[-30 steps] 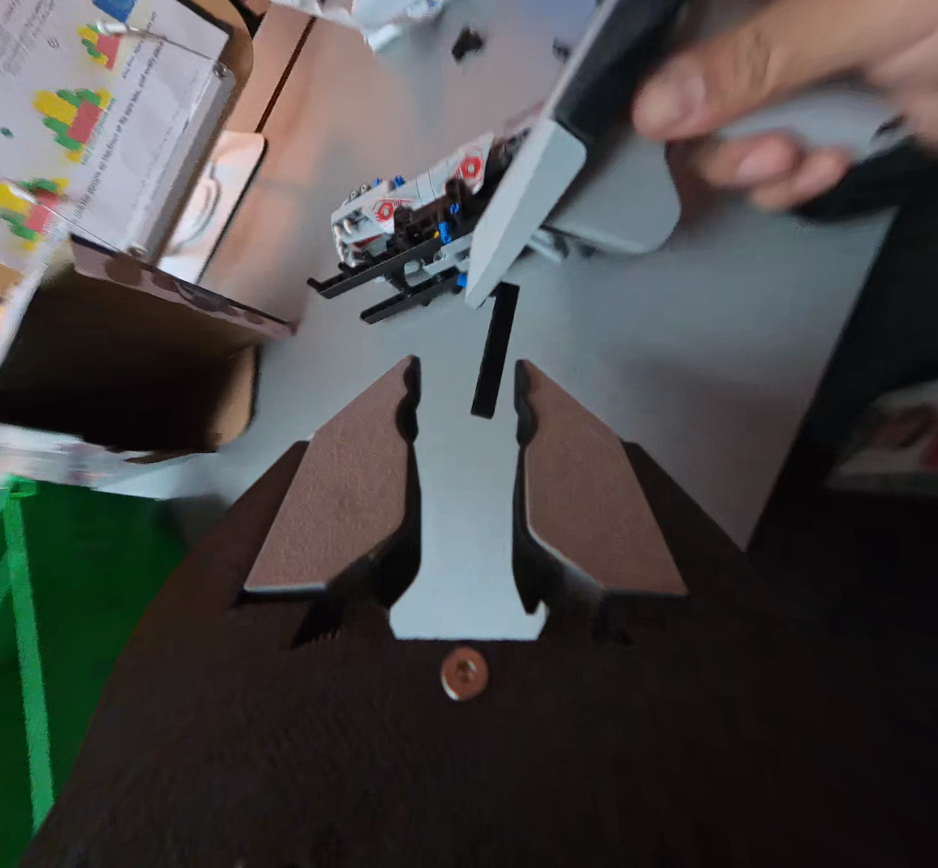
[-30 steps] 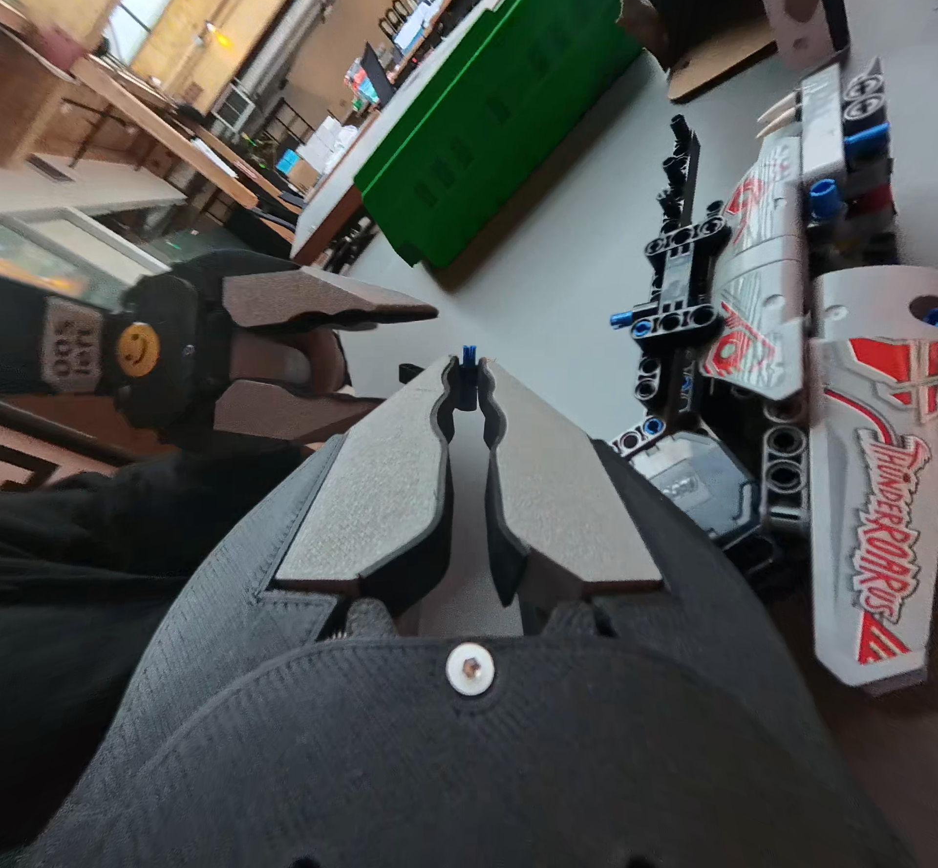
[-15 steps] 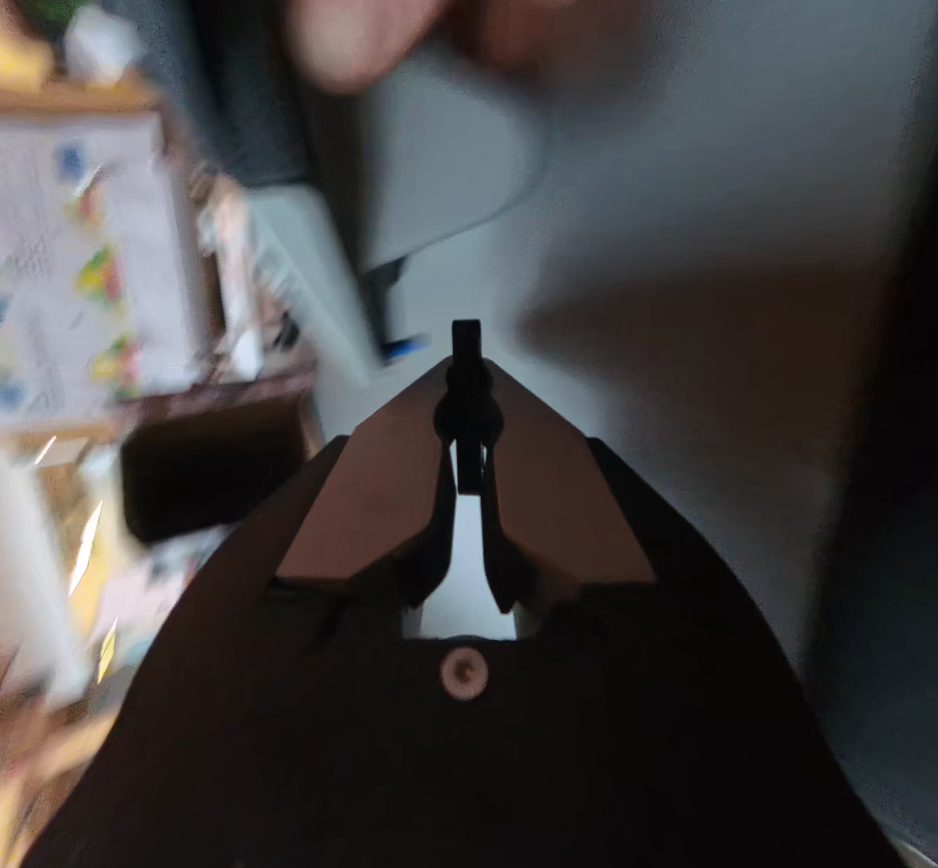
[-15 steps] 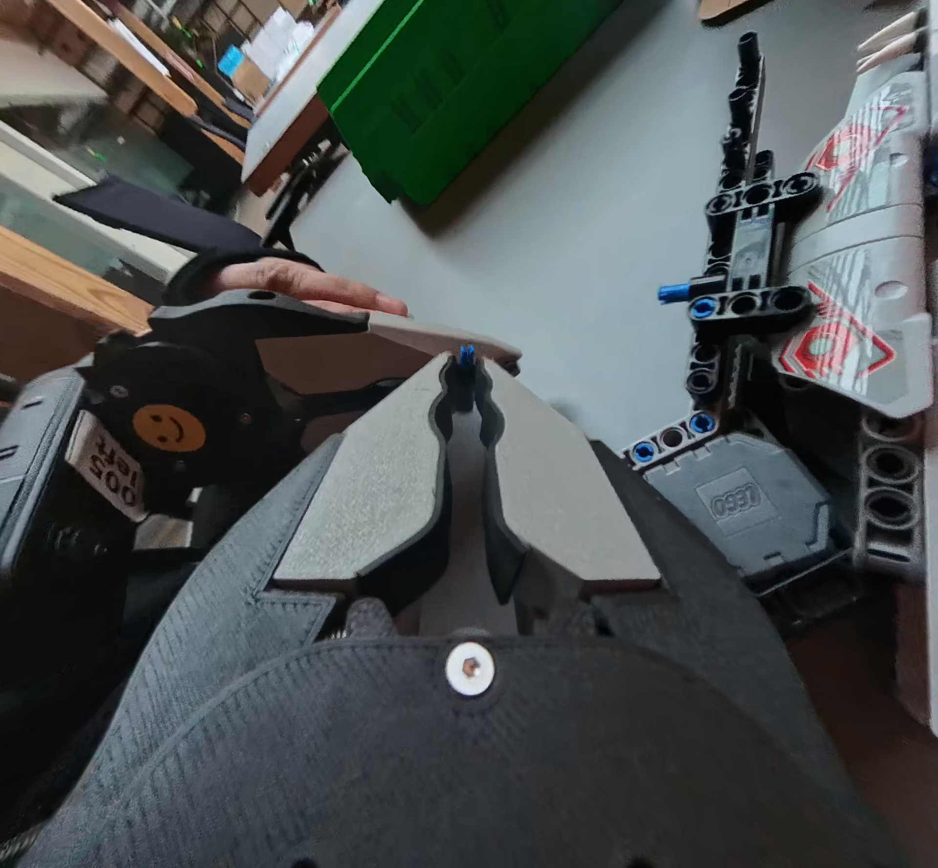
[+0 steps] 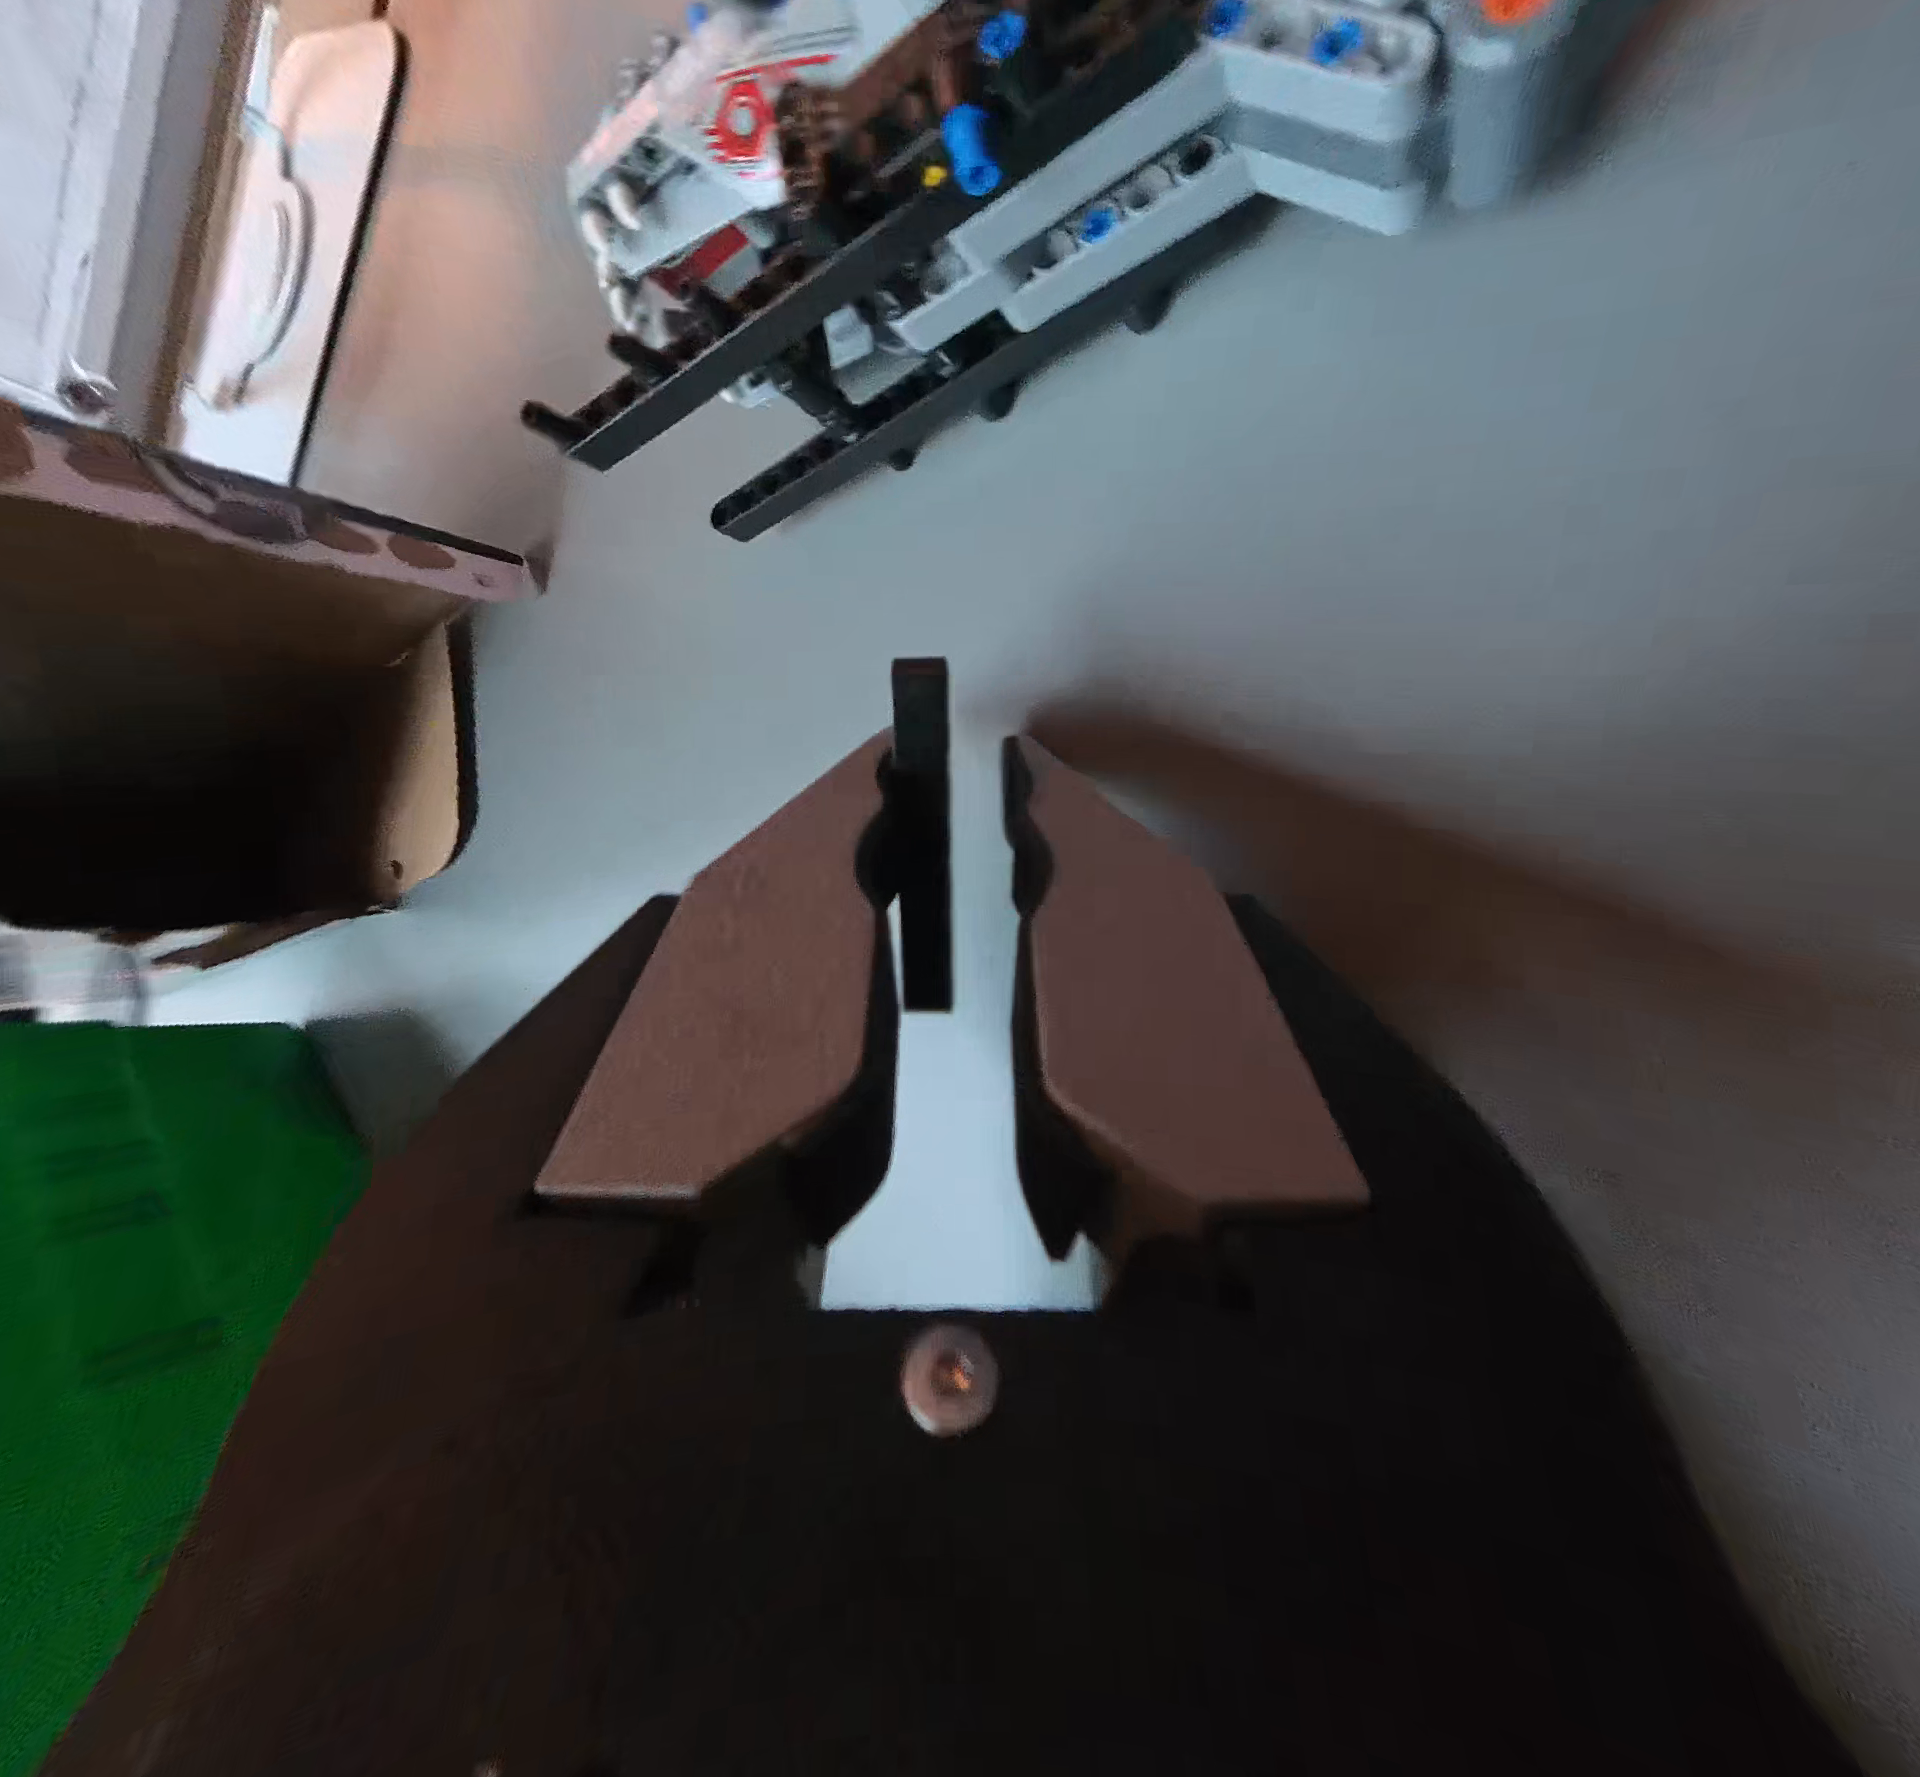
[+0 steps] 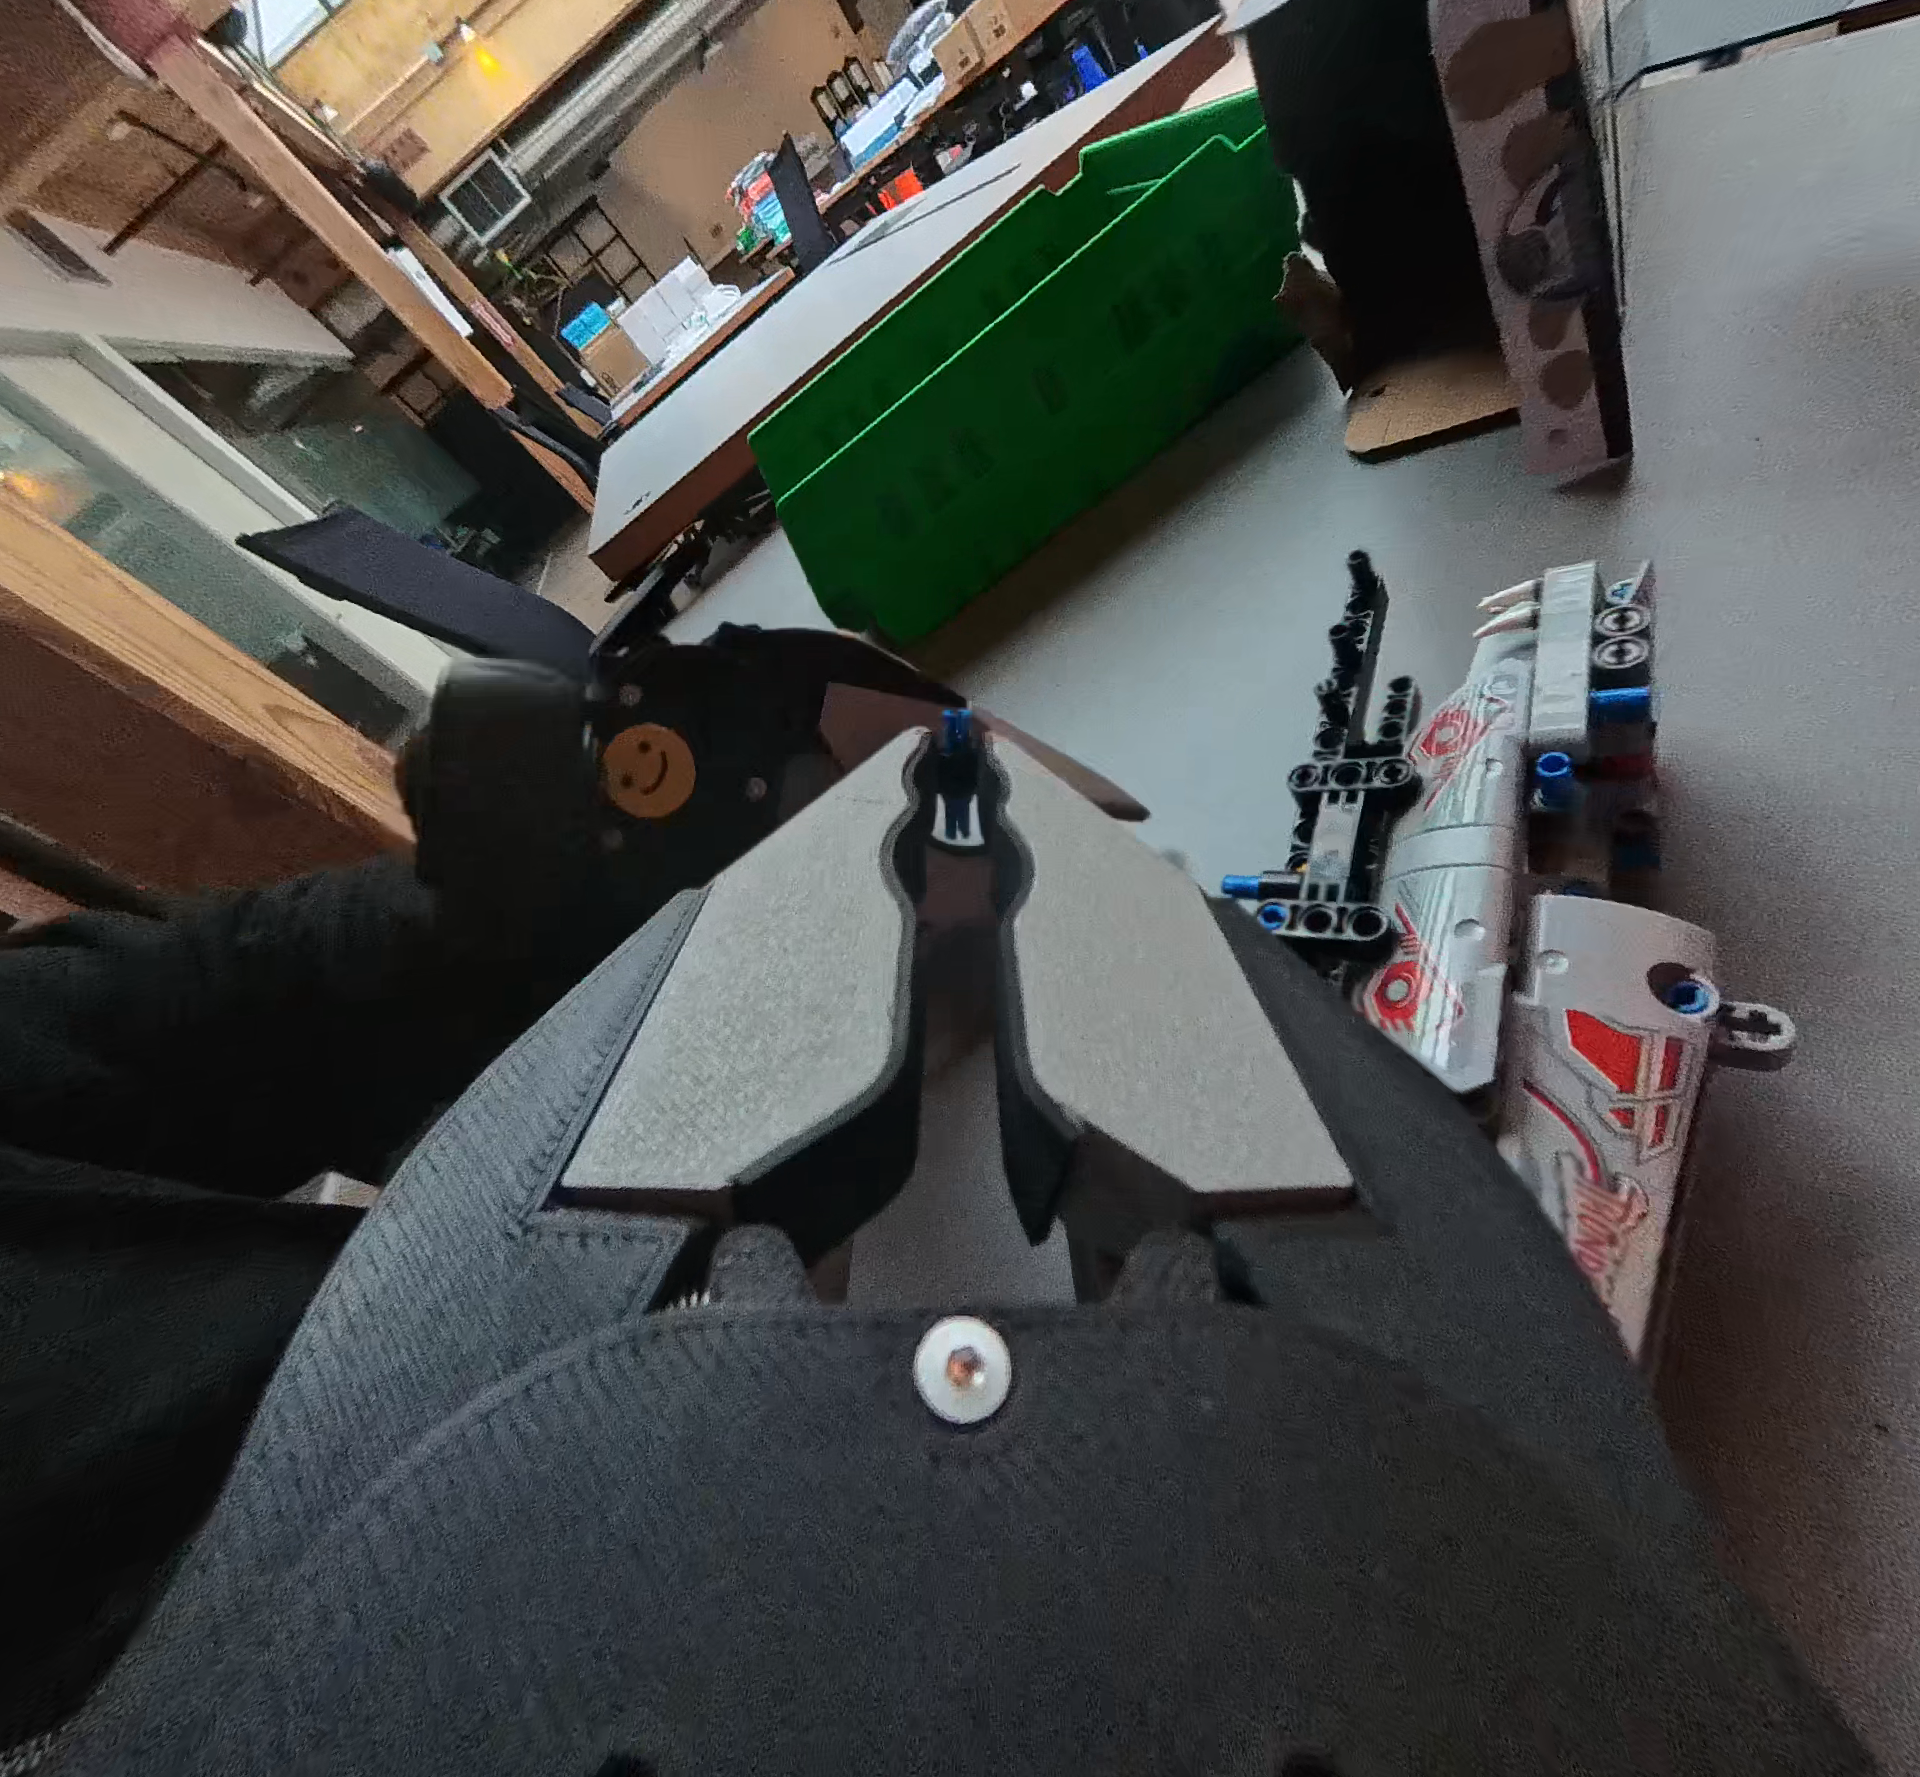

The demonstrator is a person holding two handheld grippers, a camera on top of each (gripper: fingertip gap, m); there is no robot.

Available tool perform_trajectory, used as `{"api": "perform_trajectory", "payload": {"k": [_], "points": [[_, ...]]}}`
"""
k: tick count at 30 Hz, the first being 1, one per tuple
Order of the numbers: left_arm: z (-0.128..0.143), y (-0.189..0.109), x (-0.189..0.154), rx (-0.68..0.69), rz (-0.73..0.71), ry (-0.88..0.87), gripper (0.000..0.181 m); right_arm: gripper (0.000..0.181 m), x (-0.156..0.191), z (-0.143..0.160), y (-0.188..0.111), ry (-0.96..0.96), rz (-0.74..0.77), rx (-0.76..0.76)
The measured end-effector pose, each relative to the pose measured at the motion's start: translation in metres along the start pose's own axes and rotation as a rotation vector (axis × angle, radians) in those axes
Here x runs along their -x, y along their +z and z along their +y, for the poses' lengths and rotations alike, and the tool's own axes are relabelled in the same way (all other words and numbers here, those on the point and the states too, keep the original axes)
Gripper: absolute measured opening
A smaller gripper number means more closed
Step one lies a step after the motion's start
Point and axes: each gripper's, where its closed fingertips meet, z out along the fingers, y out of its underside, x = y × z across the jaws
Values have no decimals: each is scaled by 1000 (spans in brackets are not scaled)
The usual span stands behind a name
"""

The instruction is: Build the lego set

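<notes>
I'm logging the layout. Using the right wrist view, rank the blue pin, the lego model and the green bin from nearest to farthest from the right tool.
1. Blue pin: pinched at the tips of the right tool.
2. Lego model: on the table, to the right.
3. Green bin: farther back, ahead and slightly right.

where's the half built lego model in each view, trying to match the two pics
Left wrist view: the lego model lies across the top centre, on the grey table beyond the left gripper, its black beams pointing down-left.
Right wrist view: the lego model runs along the right edge, right of the right gripper.
Shared landmark: the green bin, bottom-left in the left view, and upper centre in the right view.
</notes>
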Motion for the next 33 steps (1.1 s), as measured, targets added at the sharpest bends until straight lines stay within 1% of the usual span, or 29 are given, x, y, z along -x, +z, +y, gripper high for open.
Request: {"api": "perform_trajectory", "payload": {"k": [1, 3, 4, 7, 9, 10, 13, 16, 18, 21, 24, 26, 30, 33], "points": [[-1, -1, 0, -23, 34, -50, 22, 3, -2, 1, -2, -5, 10, 6], [-8, -6, -6, -87, 145, -144, 45, 3, -5, 0, -6, -1, 15, -8], [-11, -10, -8, -117, 188, -184, 54, 3, -6, -1, -8, 11, 3, -22], [-21, -20, -5, -191, 261, -289, 55, 3, -4, -4, -12, 67, -55, -41], [-23, -23, 1, -214, 270, -348, 52, 3, -2, -6, -14, 82, -76, -54], [-28, -29, 0, -246, 284, -371, 45, 3, 0, -7, -14, 91, -90, -61], [-60, -50, -15, -365, 392, -471, 30, 3, 10, -11, -15, 147, -166, -96], [-89, -67, -27, -485, 518, -599, 30, 3, 17, -12, -11, 175, -211, -131], [-99, -76, -27, -549, 591, -673, 31, 2, 22, -10, -10, 175, -231, -138], [-98, -78, -13, -588, 606, -764, 30, 3, 30, -9, -8, 171, -260, -152], [-105, -93, -6, -696, 692, -831, 14, 3, 33, -6, -5, 156, -260, -142], [-103, -92, -3, -704, 696, -858, 3, 3, 36, -7, -5, 158, -280, -150], [-101, -92, -3, -708, 715, -895, 3, 3, 36, -7, -5, 175, -287, -150], [-101, -94, -2, -711, 729, -911, 3, 2, 35, -15, -12, 190, -307, -187]]}}
